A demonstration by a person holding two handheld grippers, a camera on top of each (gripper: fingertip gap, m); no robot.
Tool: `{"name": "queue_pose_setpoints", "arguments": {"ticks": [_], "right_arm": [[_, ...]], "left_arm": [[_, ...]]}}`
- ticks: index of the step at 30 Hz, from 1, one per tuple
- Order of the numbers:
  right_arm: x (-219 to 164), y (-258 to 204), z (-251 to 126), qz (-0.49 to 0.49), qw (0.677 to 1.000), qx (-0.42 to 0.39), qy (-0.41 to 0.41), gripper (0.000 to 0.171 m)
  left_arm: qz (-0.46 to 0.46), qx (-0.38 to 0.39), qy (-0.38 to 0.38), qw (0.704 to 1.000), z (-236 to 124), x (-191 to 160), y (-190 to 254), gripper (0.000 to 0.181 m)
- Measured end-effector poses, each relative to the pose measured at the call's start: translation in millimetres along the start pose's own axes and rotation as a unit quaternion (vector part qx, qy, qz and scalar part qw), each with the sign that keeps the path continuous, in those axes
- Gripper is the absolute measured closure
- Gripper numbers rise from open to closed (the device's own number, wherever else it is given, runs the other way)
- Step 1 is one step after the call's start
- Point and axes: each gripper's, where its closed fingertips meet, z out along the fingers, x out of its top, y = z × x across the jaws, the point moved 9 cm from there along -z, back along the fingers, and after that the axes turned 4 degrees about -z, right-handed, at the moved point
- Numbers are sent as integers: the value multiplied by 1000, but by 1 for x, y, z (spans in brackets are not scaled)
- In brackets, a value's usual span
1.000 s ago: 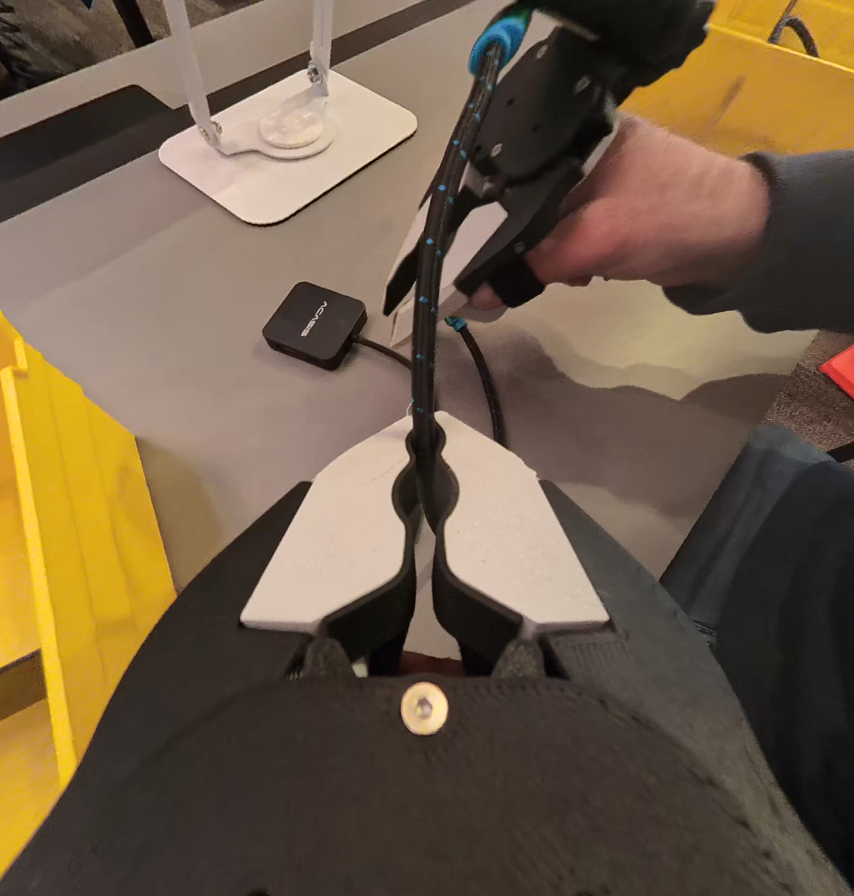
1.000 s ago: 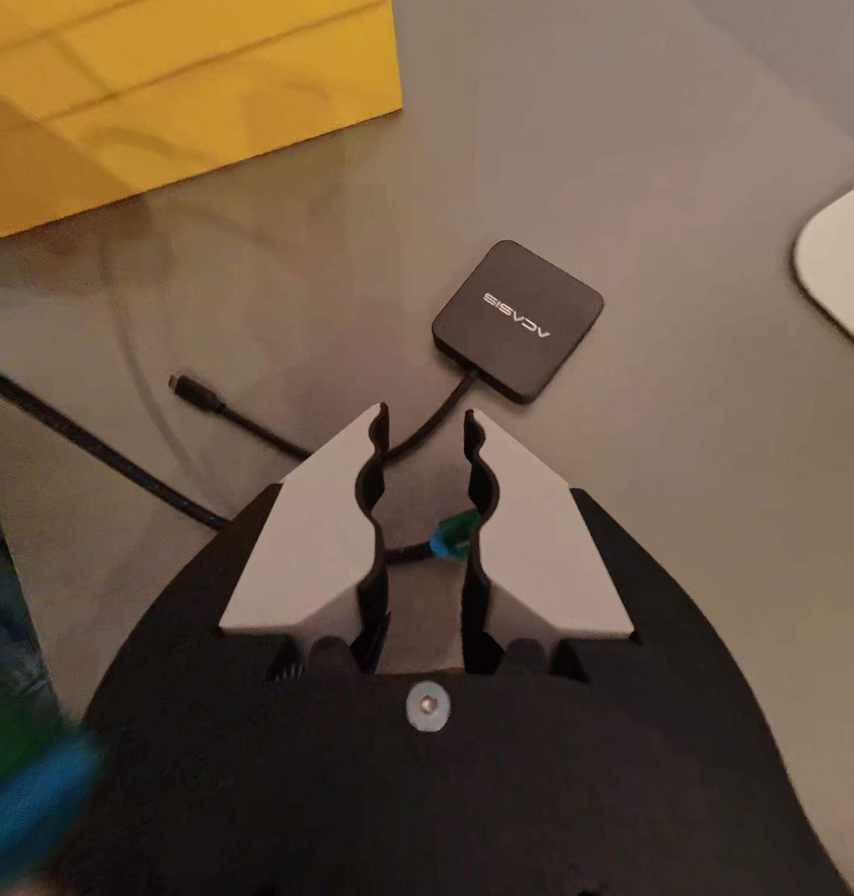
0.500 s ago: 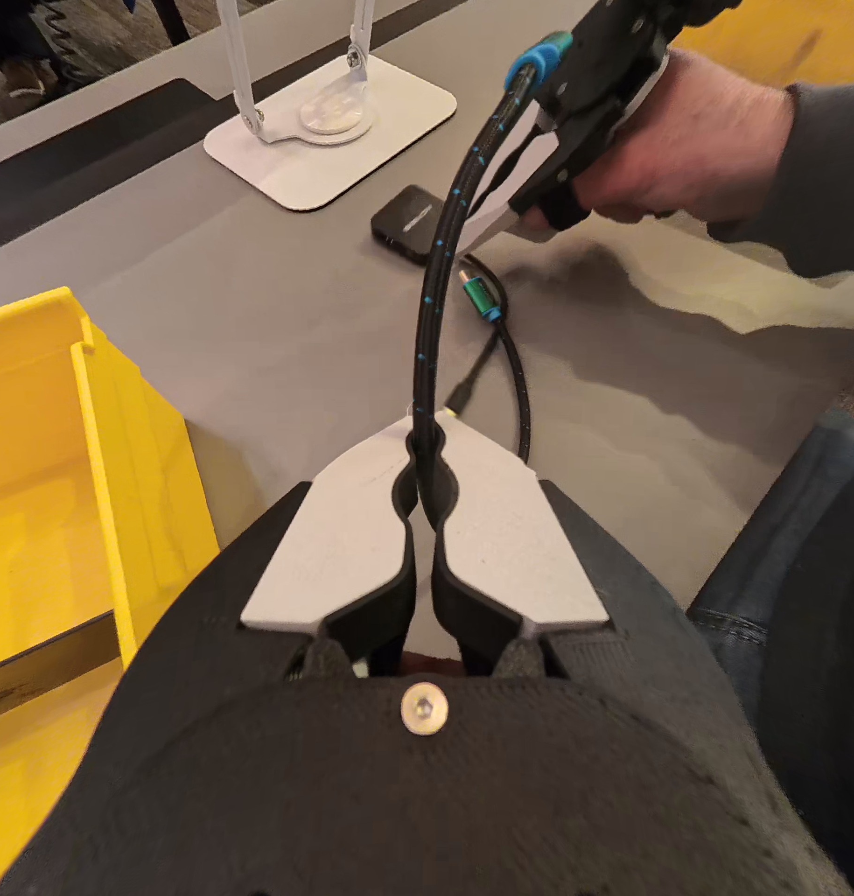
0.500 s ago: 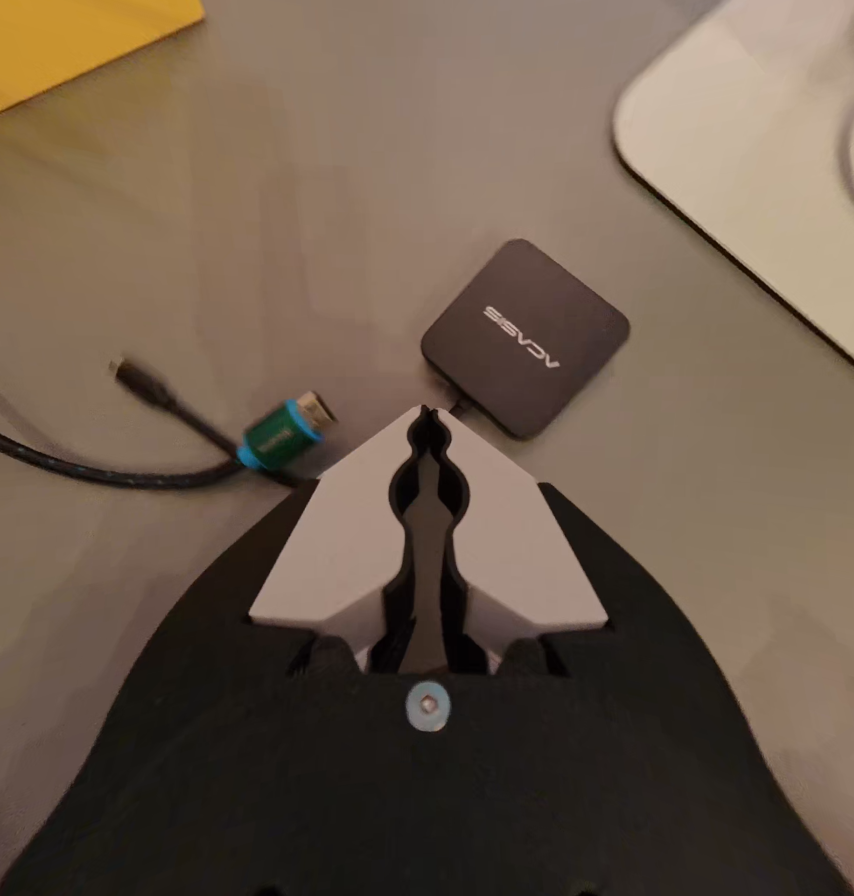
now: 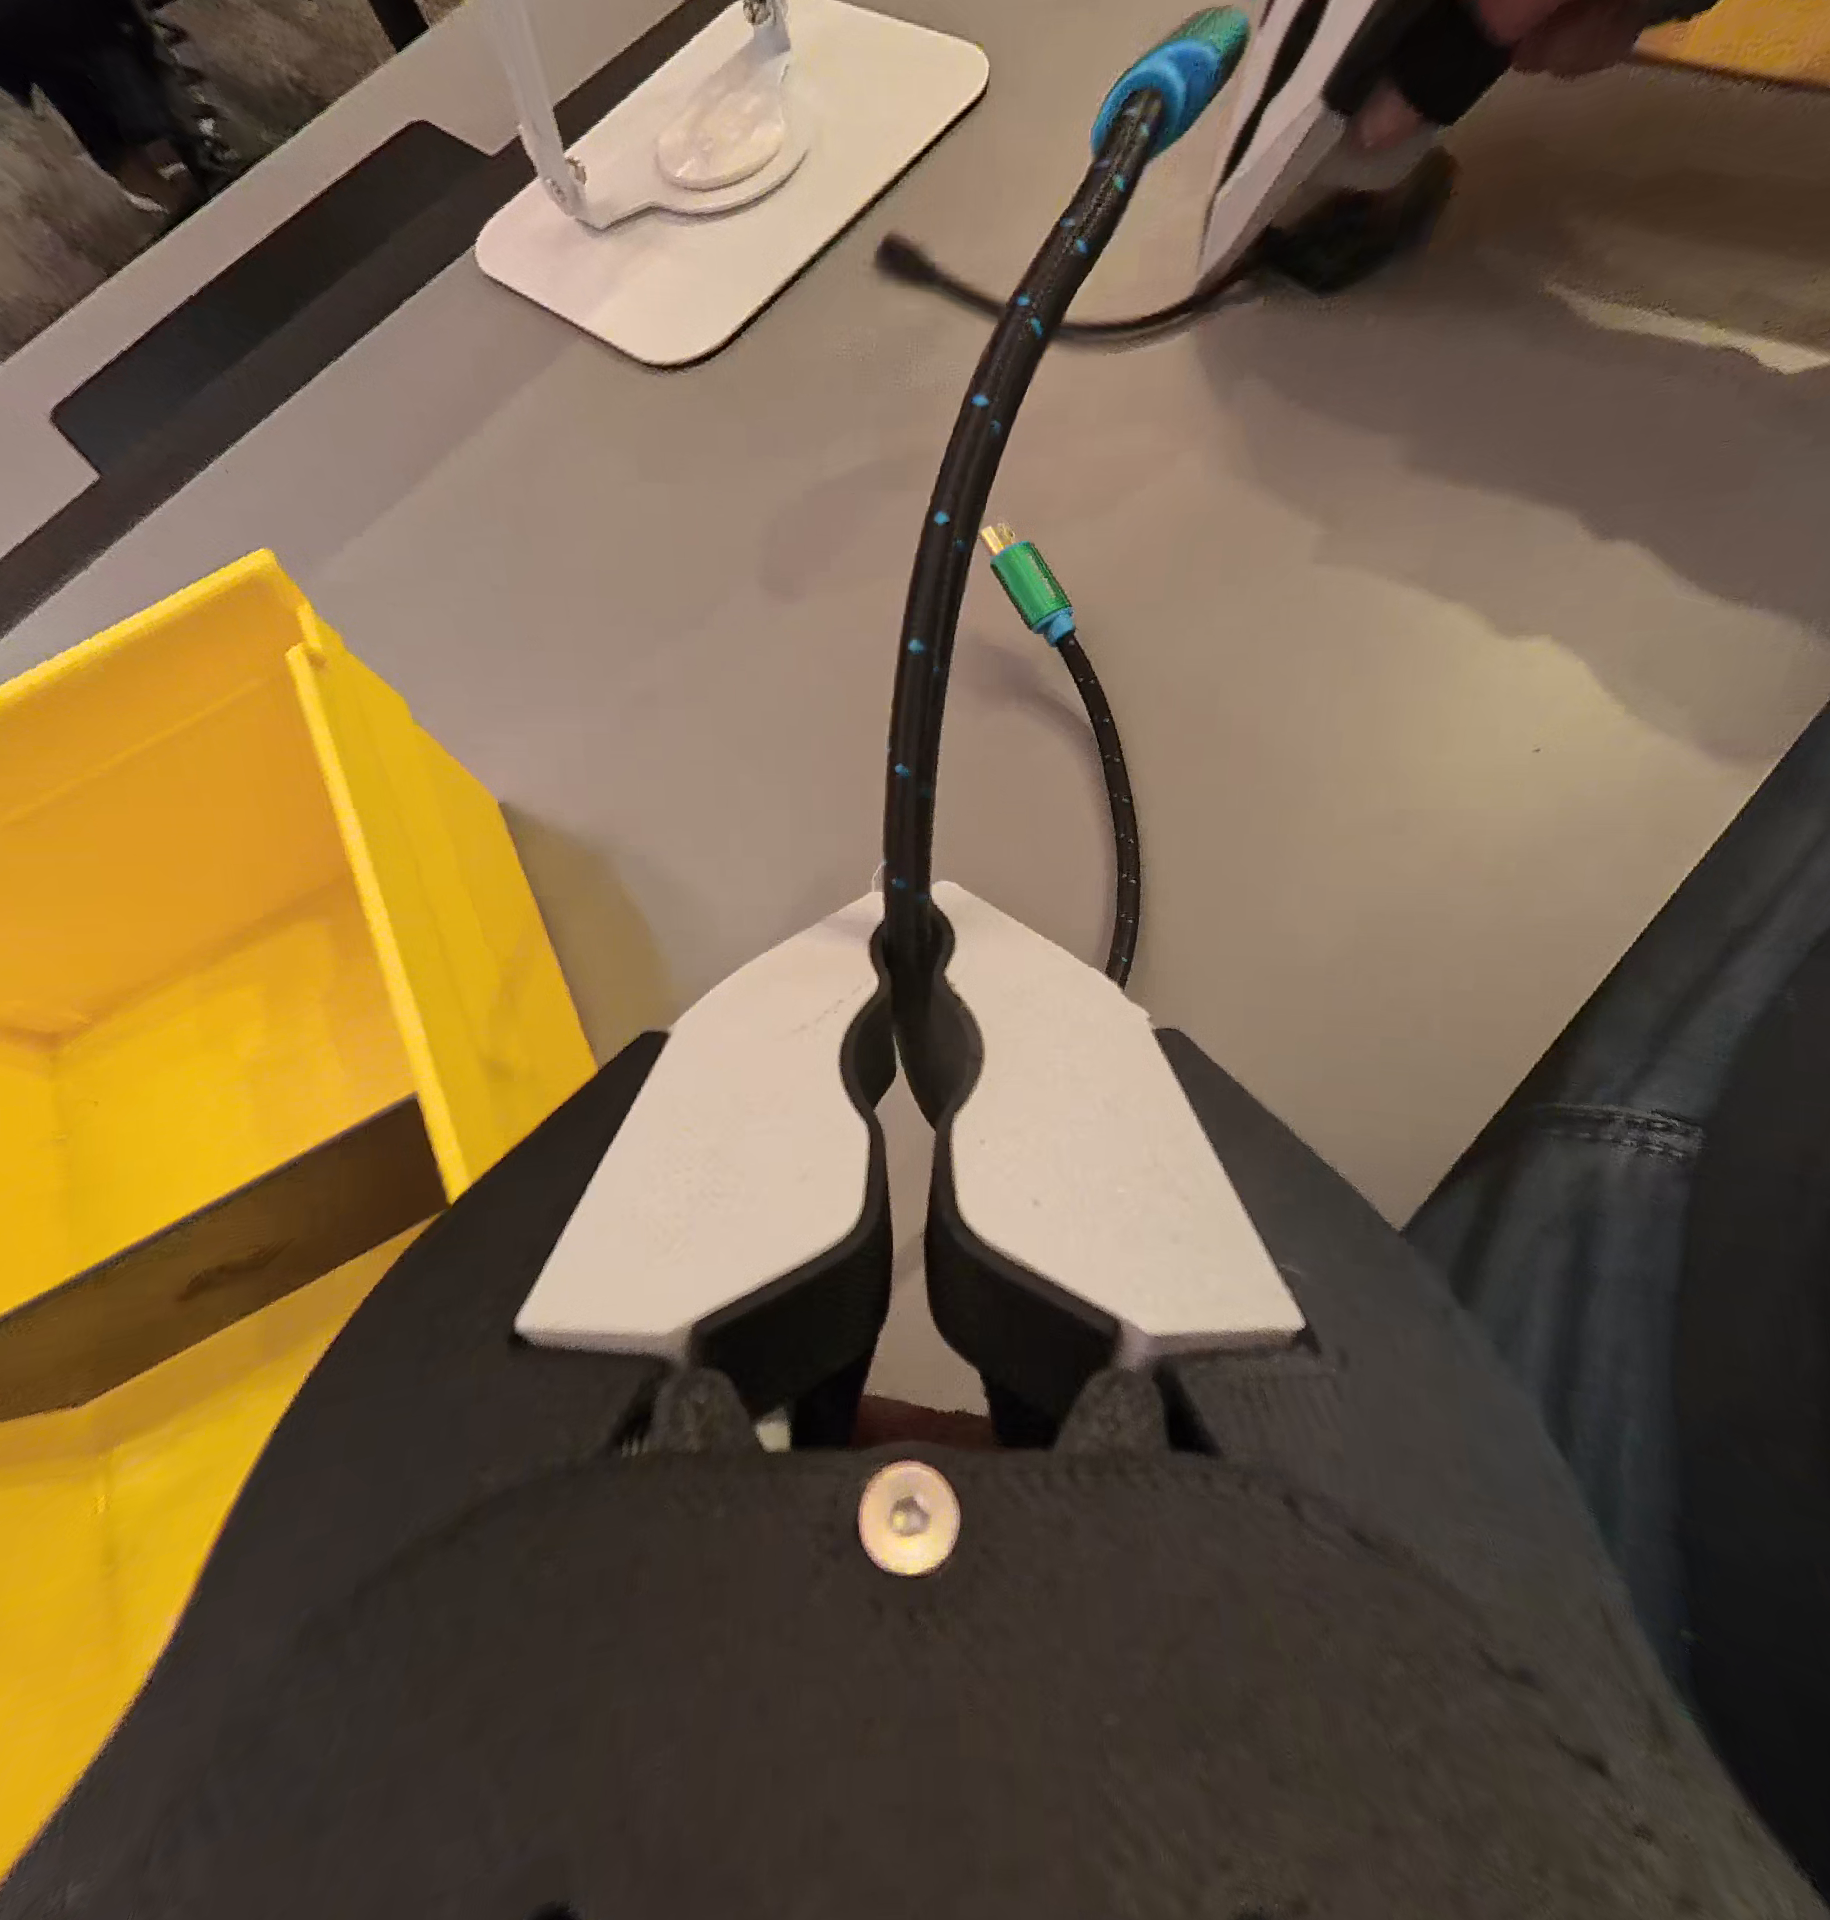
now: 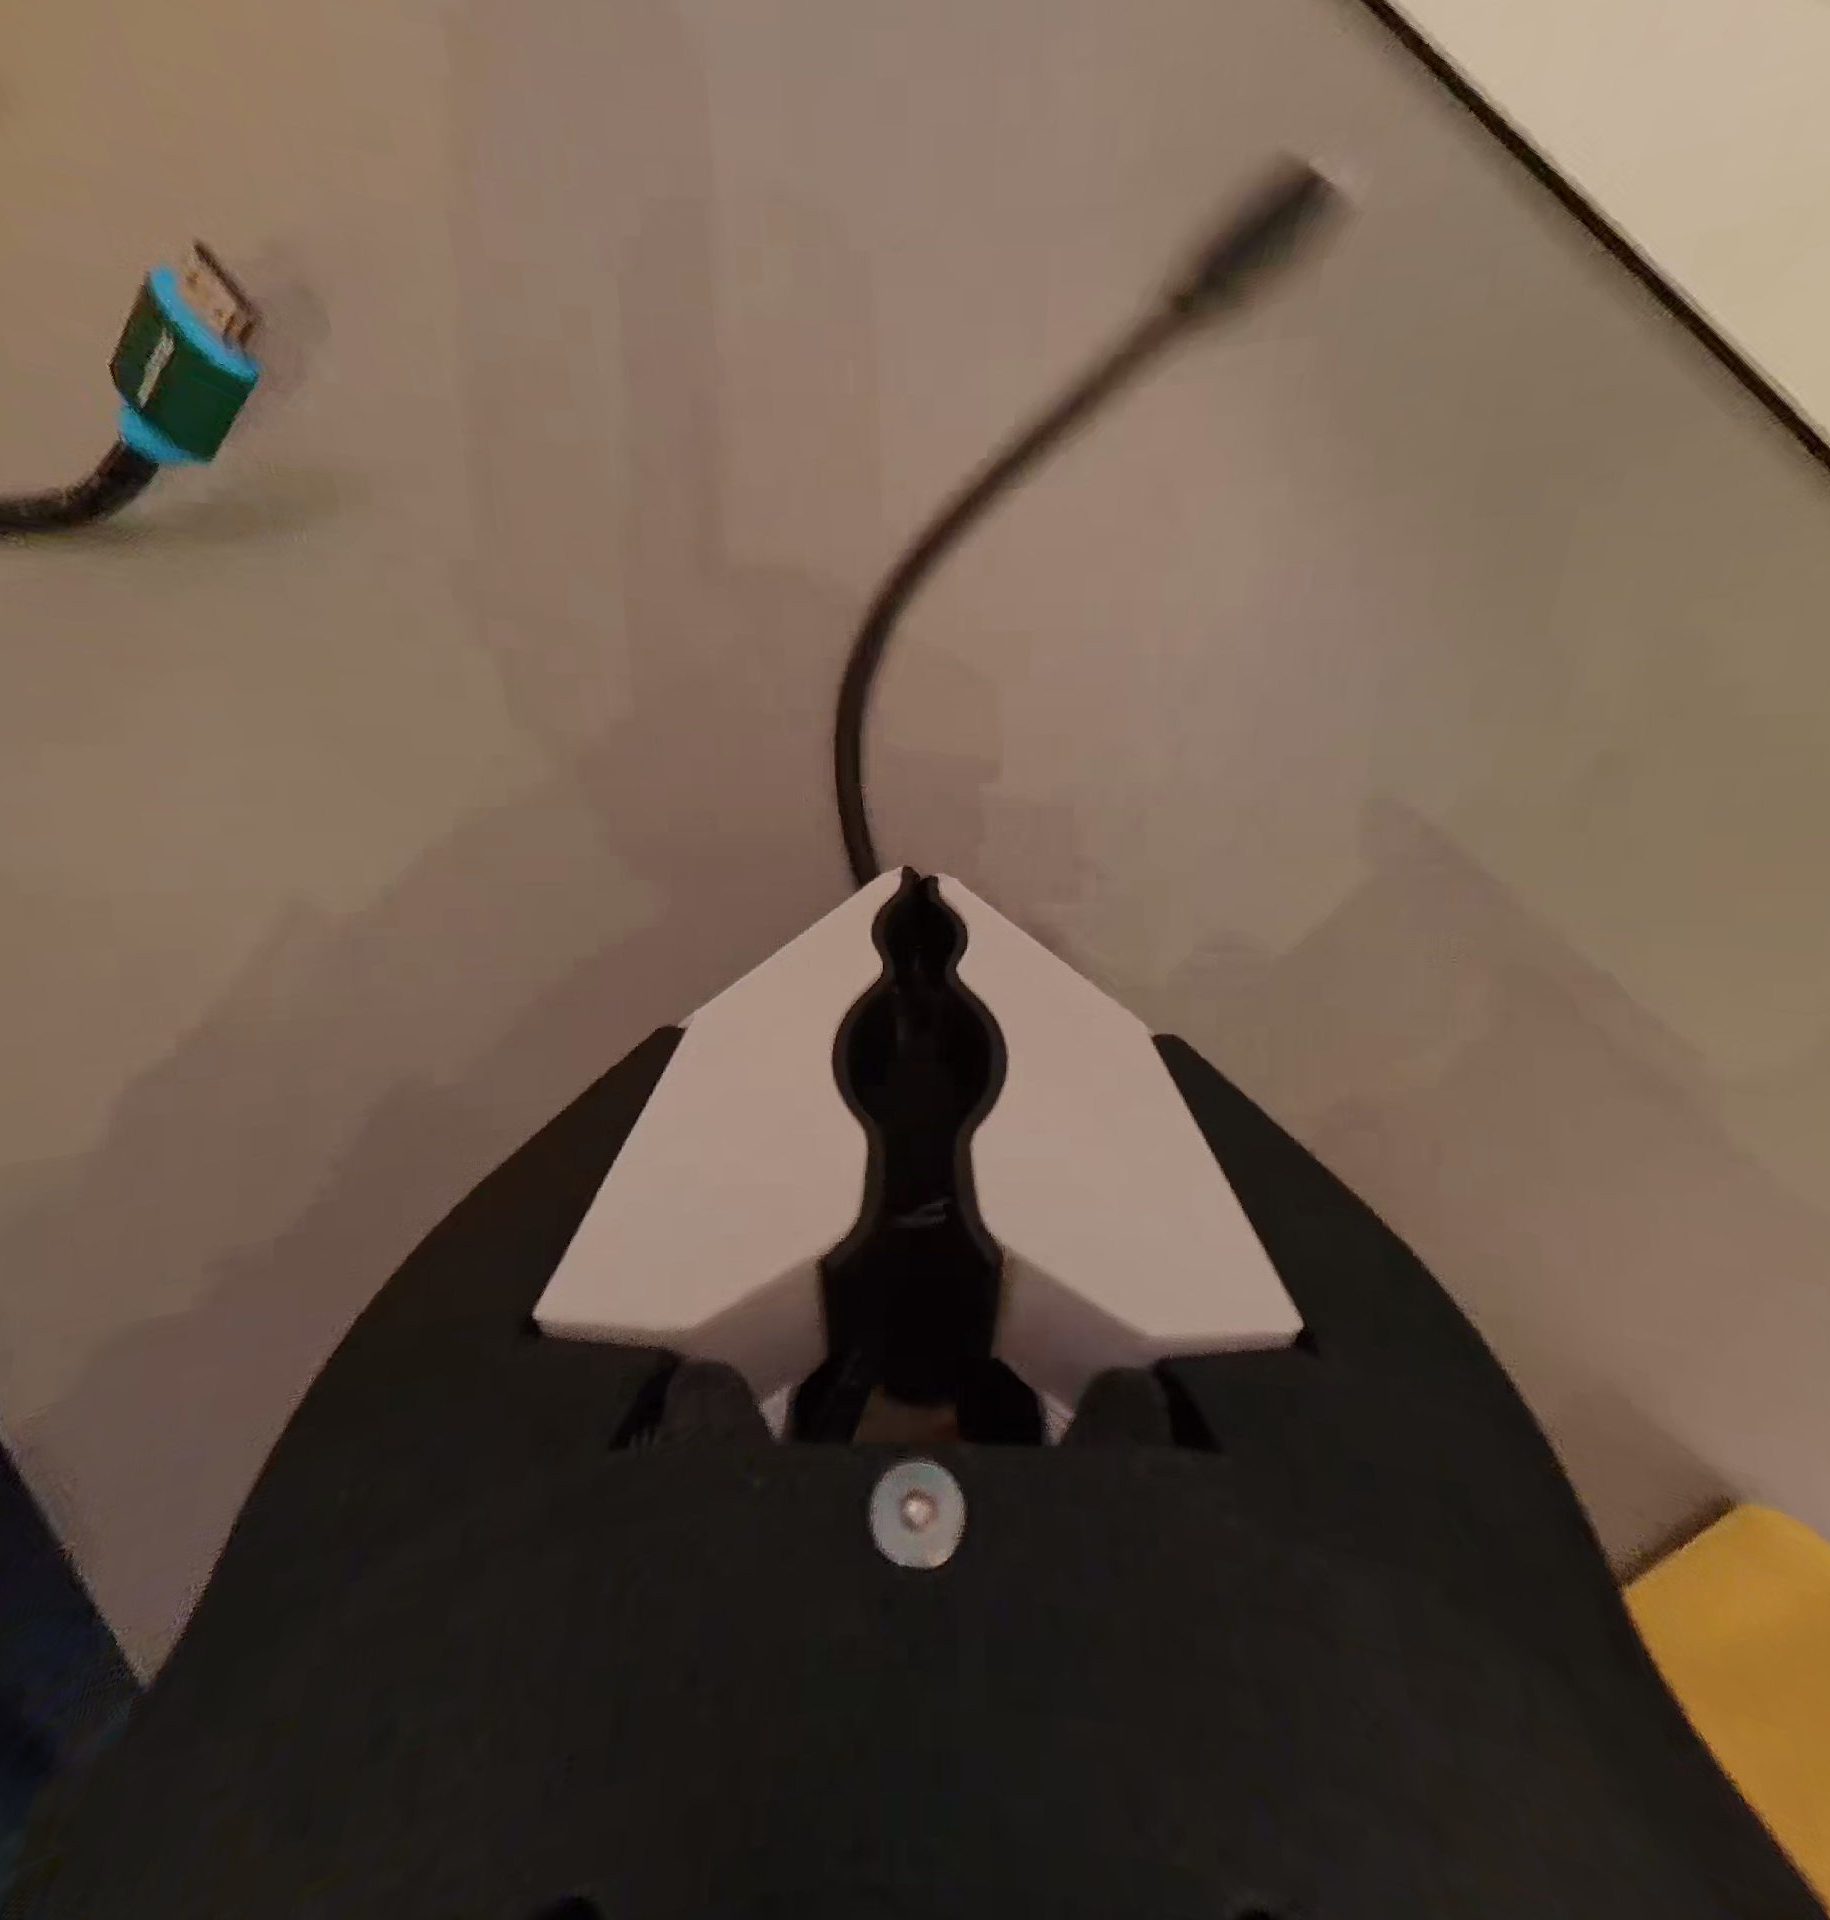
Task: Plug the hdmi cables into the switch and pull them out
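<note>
An open yellow plastic bin [image 5: 215, 935] is sitting at the left on the grey worktop [image 5: 599, 582]; a white flat rounded-corner stand base [image 5: 724, 197] is resting farther back.

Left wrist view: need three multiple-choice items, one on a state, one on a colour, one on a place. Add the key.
1. The left gripper is: A open; B shut on the braided cable; C out of view.
2. The cable's flecks are: A red; B blue; C white.
3. The loose green plug lies: A on the table, right of the cable; B in the gripper; C left of the cable.

Key: B, the fingers pinch it; B, blue dots run along the braid; A, it rests on the grey top.
</note>
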Motion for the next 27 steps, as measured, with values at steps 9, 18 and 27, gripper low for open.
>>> {"name": "queue_pose_setpoints", "arguments": {"ticks": [9, 18, 27], "right_arm": [[17, -18, -29, -134, 990, 29, -42, 156], [-36, -50, -44, -117, 968, 13, -222, 164], [-47, -73, -54, -63, 982, 6, -176, 156]], "left_arm": [[6, 8, 12, 1000, -8, -3, -2, 181], [14, -4, 11, 1000, -1, -1, 2, 181], [19, -7, 10, 1000, 0, 0, 6, 181]]}}
